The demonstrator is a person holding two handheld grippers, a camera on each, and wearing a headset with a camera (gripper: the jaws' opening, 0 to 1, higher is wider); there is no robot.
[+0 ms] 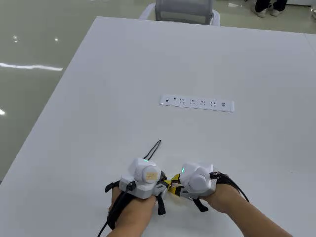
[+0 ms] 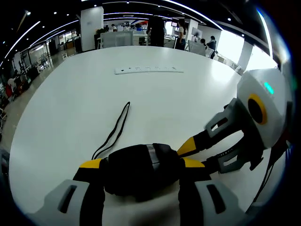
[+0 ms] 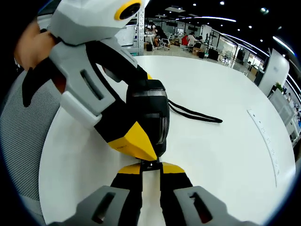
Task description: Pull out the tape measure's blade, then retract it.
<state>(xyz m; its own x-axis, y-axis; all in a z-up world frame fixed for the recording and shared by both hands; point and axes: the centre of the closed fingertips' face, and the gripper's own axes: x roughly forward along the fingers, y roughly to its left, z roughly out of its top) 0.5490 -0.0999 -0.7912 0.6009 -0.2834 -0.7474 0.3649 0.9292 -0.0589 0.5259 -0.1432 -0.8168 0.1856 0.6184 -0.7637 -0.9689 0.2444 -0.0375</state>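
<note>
1. Locate the tape measure (image 3: 148, 113). It is at the near edge of the white table (image 1: 123, 74), roughly centred between your two hands, and is a black case with a grey band around its face.

2. Check the left gripper (image 2: 141, 163). Its two yellow-tipped jaws stand one on each side of the black case and press against it, so the claw is clenched around the tape measure. In the right gripper view the same gripper enters from the upper left with the case held between its jaws.

3. Check the right gripper (image 3: 151, 168). Its jaws are drawn together on the small metal end hook (image 3: 150, 164) of the blade, so this claw is pinching the blade tip. The hook sits close against the mouth of the case.

4. Confirm the relation of the two tools. In the head view they meet jaw to jaw, the left on the left and the right on the right, with the yellow tips touching or nearly so.

5. Note the black wrist strap (image 1: 152, 149). It runs from the case toward the far side and lies flat on the table.

6. Note the surroundings. A white power strip (image 1: 196, 102) lies well beyond the grippers near the table's middle. A grey chair (image 1: 183, 10) stands at the far end.
</note>
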